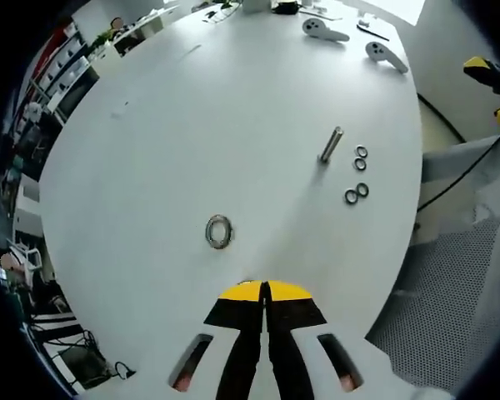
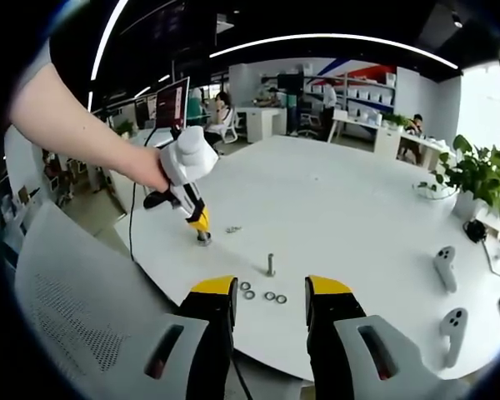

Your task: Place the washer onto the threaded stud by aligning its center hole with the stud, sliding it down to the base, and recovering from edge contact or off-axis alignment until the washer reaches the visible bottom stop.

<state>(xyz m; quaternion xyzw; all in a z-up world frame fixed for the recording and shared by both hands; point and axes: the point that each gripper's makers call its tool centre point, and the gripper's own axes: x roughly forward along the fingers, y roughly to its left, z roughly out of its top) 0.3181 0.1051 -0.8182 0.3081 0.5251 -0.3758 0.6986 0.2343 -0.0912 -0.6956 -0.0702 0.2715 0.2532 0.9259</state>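
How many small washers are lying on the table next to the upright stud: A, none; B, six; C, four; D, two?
C: four small washers lie in two pairs on the white table beside the threaded stud, and the same four show in a row near the stud in the right gripper view.

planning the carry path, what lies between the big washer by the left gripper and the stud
Nothing: in the left gripper view, bare white table separates the big washer from the stud.
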